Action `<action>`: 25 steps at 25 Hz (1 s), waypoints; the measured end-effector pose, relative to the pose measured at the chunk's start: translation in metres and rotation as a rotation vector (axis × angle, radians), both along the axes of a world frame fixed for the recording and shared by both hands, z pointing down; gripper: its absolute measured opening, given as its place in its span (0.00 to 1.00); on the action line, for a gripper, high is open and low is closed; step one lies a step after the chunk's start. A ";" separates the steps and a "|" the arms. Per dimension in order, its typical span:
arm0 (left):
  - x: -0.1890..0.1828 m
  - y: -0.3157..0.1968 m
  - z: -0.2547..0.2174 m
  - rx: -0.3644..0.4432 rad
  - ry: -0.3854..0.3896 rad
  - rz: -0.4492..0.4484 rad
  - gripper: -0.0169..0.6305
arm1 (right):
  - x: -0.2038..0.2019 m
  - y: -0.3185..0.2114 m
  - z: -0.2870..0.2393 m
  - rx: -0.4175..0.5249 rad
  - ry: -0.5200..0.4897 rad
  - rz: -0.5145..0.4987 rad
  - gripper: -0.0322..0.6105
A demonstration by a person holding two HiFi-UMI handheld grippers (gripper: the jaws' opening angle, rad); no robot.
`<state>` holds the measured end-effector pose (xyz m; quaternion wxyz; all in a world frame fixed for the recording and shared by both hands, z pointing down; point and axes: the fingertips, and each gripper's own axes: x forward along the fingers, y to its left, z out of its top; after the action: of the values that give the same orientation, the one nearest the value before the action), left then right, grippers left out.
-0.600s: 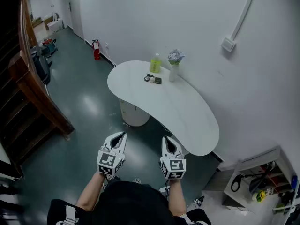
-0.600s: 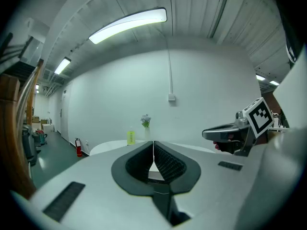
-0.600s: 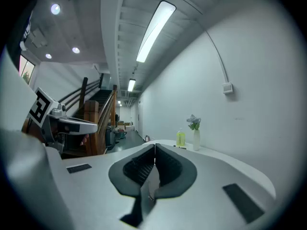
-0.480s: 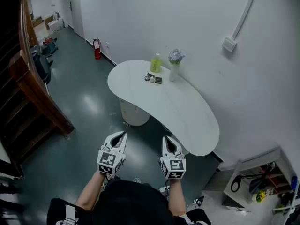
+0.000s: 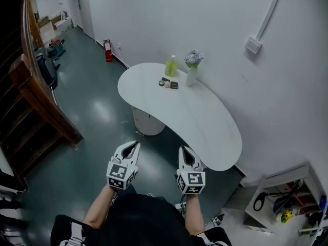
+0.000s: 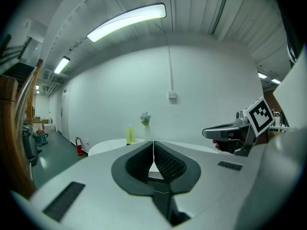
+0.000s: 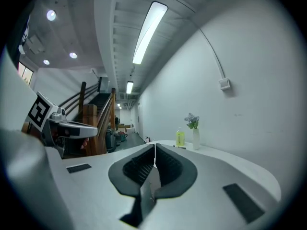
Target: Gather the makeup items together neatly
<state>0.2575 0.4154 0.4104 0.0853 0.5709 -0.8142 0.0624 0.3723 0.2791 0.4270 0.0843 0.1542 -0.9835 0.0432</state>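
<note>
Short of white table [image 5: 205, 122], left gripper [image 5: 134, 145] and right gripper [image 5: 183, 149] closed, empty, makeup items [image 5: 168, 84] clear only in head view

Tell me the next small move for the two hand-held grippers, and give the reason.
Probably step toward the white curved table, carrying both closer to the small dark makeup items beside the yellow-green bottle and white flower vase. The left hand-held gripper and right hand-held gripper are both shut, empty, and hang over the dark floor, well short of those items.
</note>
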 end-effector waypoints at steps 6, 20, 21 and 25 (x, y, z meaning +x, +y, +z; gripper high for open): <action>-0.012 -0.023 0.001 -0.011 -0.006 0.011 0.06 | -0.010 -0.017 0.005 -0.011 0.006 0.001 0.10; -0.126 -0.095 0.010 -0.021 0.016 0.082 0.06 | -0.117 -0.069 0.017 -0.028 0.030 0.040 0.10; -0.140 -0.102 0.010 -0.019 0.021 0.085 0.06 | -0.129 -0.074 0.016 -0.024 0.034 0.039 0.10; -0.191 -0.134 0.010 -0.021 0.031 0.118 0.06 | -0.180 -0.102 0.014 -0.013 0.057 0.065 0.10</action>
<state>0.0667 0.2813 0.4203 0.0999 0.6180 -0.7769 0.0668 0.1919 0.1770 0.4412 0.1116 0.1866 -0.9749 0.0477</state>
